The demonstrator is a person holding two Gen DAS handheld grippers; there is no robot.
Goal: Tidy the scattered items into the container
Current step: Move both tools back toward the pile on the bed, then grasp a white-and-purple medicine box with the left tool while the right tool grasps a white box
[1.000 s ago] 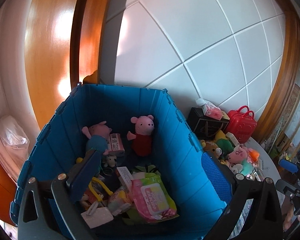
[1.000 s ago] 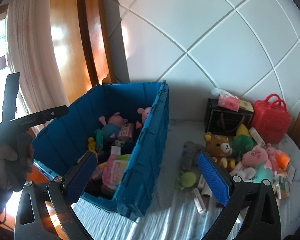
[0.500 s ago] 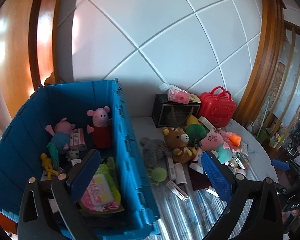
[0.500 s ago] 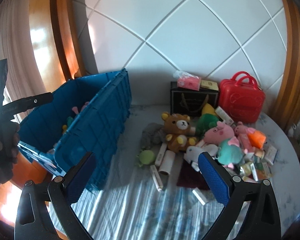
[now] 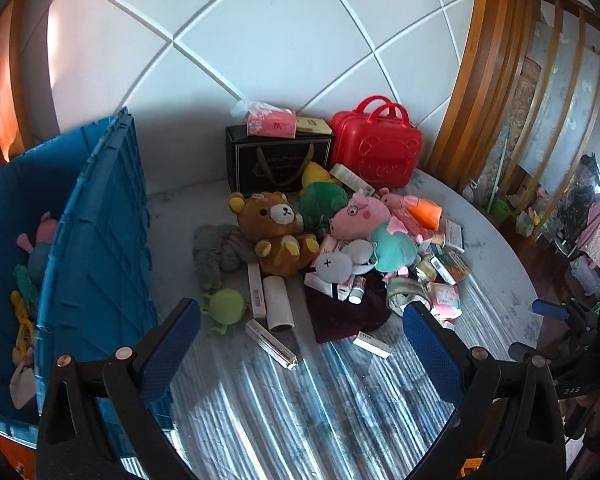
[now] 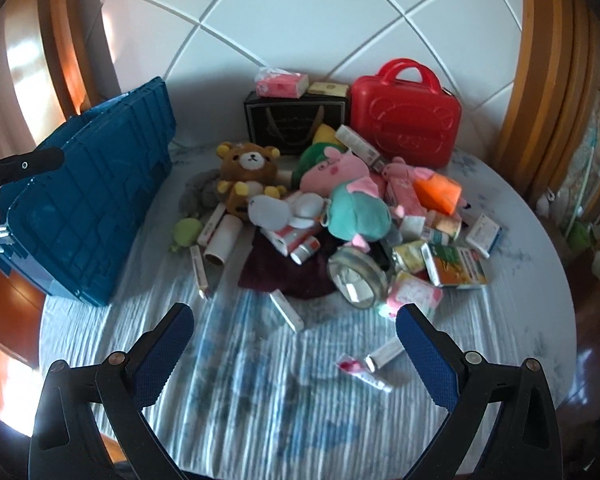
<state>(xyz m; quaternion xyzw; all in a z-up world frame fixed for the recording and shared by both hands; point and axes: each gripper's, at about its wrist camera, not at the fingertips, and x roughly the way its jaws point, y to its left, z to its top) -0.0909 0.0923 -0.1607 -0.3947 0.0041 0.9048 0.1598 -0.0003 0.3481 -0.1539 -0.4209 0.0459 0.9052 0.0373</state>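
The blue crate [image 5: 96, 248] sits at the tabletop's [image 6: 260, 380] left edge, and I see it left of both my tools. Right of the crate lies the toy pile: brown bear [image 6: 246, 178], teal plush [image 6: 358, 212], tape roll [image 6: 356, 278]. My left tool [image 5: 300, 344] and right tool [image 6: 296, 346] hang spread and empty, short of the pile.

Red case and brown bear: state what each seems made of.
Red case: apparently hard moulded plastic, glossy, with embossed bear face and rigid handles. Brown bear: plush fabric, matte and fuzzy, with a soft, rounded, stuffed-looking body.
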